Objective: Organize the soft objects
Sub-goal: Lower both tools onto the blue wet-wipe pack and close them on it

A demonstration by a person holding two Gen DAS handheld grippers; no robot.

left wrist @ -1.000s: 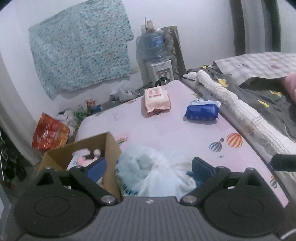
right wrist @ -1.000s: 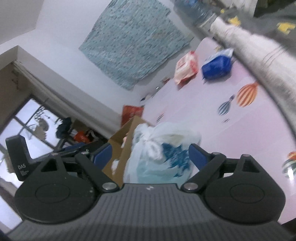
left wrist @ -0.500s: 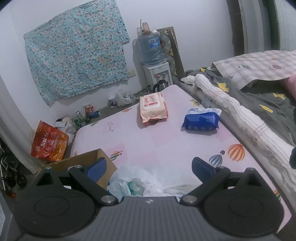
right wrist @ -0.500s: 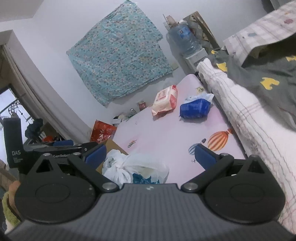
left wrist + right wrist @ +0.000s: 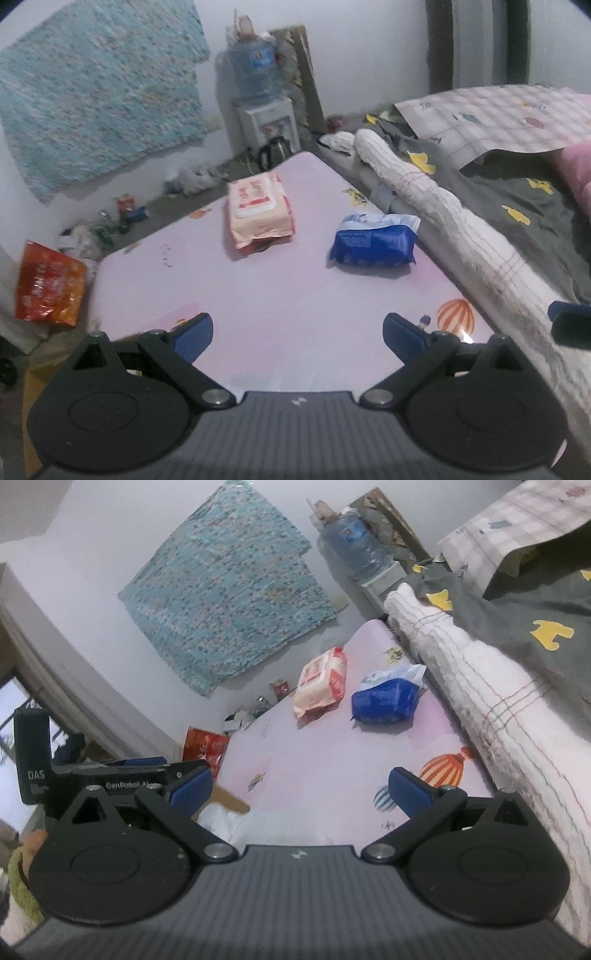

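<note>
Left gripper (image 5: pixel 297 330): jaws spread wide, nothing between the 2 blue pads.
Surface: pink sheet (image 5: pixel 280 295) with balloon print, bare beneath the gripper.
Pink wipes pack (image 5: pixel 258 212): lying flat, far centre of the sheet.
Blue pack (image 5: pixel 373 242): lying to the right of the pink pack, near but apart from it, close to the rolled white blanket (image 5: pixel 443 218).
Right edge: a blue pad tip of the right gripper (image 5: pixel 570 323) is seen.
Background: water dispenser (image 5: pixel 264 110), teal cloth (image 5: pixel 99 92) on the wall, orange bag (image 5: pixel 48 284) on the floor.
Image quality: slightly blurred.
</note>
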